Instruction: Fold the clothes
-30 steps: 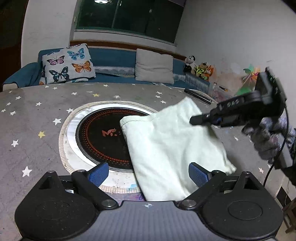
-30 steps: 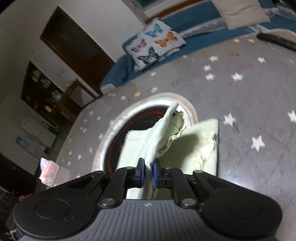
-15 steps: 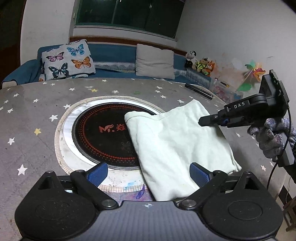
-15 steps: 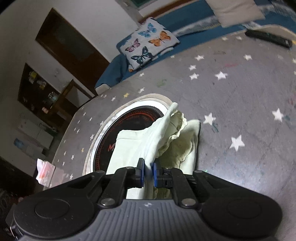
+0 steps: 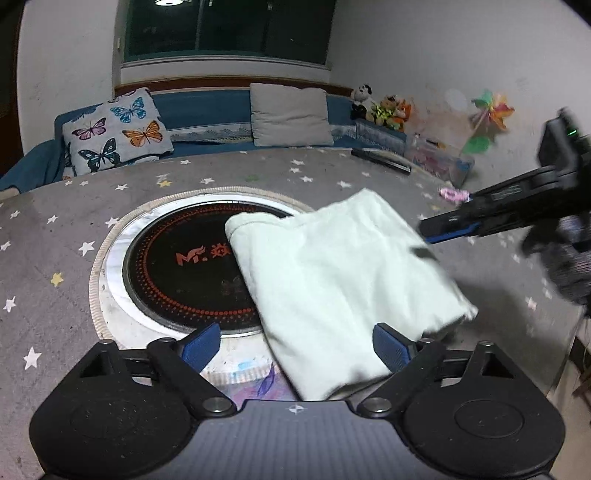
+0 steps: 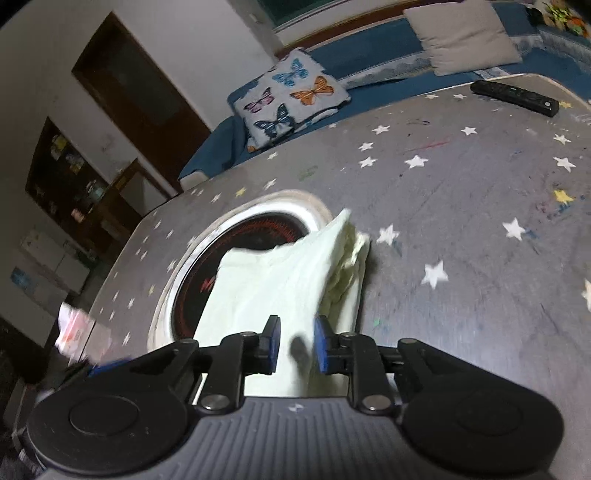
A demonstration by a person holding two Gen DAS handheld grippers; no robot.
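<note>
On table [image 5: 55,236], folded garment [image 5: 332,273], grippers apart

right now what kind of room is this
Most likely a home living or dining room: a blue sofa with a butterfly cushion, a remote control, and a star-print table with a built-in round cooktop.

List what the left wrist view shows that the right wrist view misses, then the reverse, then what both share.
Only the left wrist view: the window, plush toys, a pinwheel, and the right tongs seen from the side, over the cloth's right edge.

Only the right wrist view: the dark door, shelves, and the cloth's loose layered edge.

Both: the pale cloth partly on the round cooktop, the starry table, butterfly pillow, grey pillow, and remote.
</note>
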